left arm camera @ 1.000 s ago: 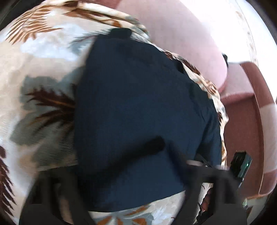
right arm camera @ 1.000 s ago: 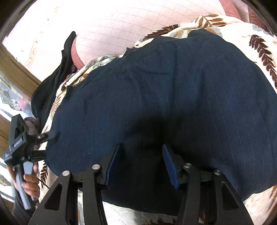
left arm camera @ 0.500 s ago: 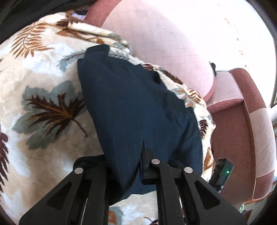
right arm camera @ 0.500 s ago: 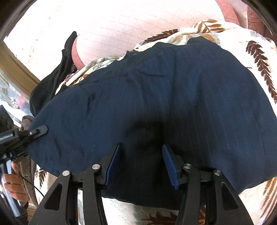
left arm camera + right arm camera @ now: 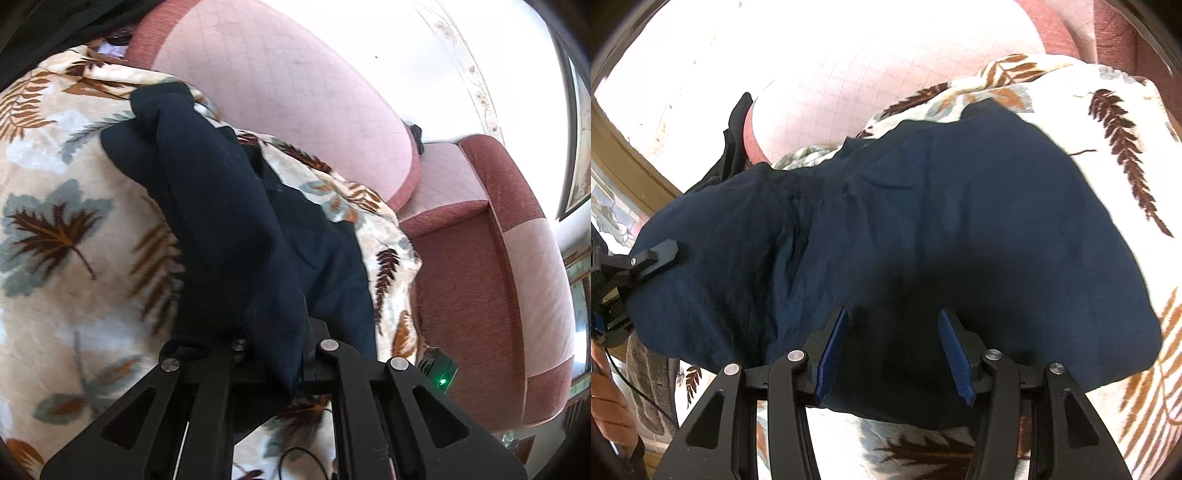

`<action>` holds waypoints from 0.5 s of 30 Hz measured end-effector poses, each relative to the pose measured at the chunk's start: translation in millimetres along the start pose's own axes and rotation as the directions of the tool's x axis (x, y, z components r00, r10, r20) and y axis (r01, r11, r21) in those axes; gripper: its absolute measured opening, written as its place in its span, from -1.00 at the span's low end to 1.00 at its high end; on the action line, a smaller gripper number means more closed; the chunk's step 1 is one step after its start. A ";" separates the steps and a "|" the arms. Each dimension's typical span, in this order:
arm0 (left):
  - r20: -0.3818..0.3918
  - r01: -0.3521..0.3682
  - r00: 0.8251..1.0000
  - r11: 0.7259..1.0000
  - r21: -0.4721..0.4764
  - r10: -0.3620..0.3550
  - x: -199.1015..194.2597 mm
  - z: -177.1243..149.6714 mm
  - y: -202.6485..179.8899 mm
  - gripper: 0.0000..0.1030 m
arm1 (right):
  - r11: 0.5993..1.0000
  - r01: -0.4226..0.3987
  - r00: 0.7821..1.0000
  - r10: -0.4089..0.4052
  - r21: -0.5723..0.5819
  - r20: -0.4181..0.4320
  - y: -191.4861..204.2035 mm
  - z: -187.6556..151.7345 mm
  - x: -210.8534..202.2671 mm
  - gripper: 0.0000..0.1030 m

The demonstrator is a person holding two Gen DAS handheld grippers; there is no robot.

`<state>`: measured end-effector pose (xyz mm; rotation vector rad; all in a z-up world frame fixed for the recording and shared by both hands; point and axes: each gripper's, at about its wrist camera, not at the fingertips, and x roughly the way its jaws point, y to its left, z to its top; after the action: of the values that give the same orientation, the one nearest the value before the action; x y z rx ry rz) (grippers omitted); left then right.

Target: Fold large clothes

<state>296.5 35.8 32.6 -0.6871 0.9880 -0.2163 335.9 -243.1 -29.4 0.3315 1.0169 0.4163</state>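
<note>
A dark navy pinstriped garment (image 5: 960,229) lies on a leaf-patterned blanket (image 5: 1115,110) over a sofa. My left gripper (image 5: 275,350) is shut on the garment's edge (image 5: 229,221) and holds that side lifted, so the cloth hangs in a fold from its fingers. The left gripper also shows at the left edge of the right wrist view (image 5: 646,258), gripping the raised left side. My right gripper (image 5: 892,347) is open with blue pads (image 5: 831,350), low over the garment's near edge, with nothing between the fingers.
A pink sofa backrest (image 5: 280,85) and reddish armrest (image 5: 491,258) stand behind and right. A black cloth (image 5: 733,140) hangs at the backrest's left end. A cable (image 5: 299,458) trails near the blanket's front edge. A wooden frame (image 5: 624,155) is at far left.
My left gripper closed on the garment's edge and lifted it up and across, raising the left side into a fold. The right gripper stayed open in place.
</note>
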 end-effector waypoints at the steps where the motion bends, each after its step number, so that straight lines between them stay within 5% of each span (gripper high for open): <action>1: -0.005 0.004 1.000 1.000 0.007 -0.004 3.1 -1.1 -7.3 -0.91 | 1.000 0.000 1.000 0.000 0.008 0.006 -3.9 0.5 -3.1 0.03; 15: -0.144 0.059 0.988 0.997 0.057 -0.051 85.3 -34.7 -74.9 -0.90 | 0.986 -0.055 0.998 0.047 0.158 0.052 -72.0 -2.5 -37.7 -0.01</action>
<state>324.7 -76.7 7.5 -0.6501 1.0951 -0.3468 329.4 -323.9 -35.1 0.5096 0.9986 0.3722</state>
